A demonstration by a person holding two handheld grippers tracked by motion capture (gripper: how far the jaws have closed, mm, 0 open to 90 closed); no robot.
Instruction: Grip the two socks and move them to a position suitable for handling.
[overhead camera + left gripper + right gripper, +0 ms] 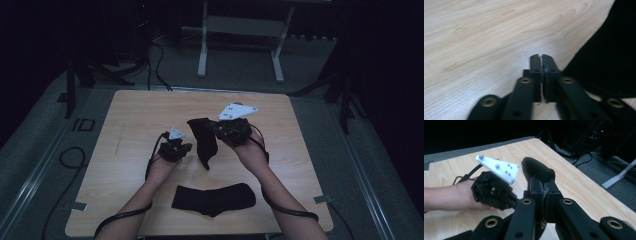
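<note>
A black sock (204,141) hangs above the wooden table (135,115), pinched at its upper end by my right gripper (216,128). In the right gripper view the jaws are shut on that sock (536,168), my right gripper (544,183) holding its cloth upright. My left gripper (180,149) sits just left of the hanging sock, low over the table. In the left gripper view, my left gripper (541,57) is shut with nothing between the jaws and black sock cloth (609,57) to its right. A second black sock (214,199) lies flat near the table's front edge.
A white-legged frame (240,47) stands on the grey floor beyond the table. Black cables (156,60) run across the floor at back left, and another cable (70,156) loops at the left side. Dark stands flank both sides.
</note>
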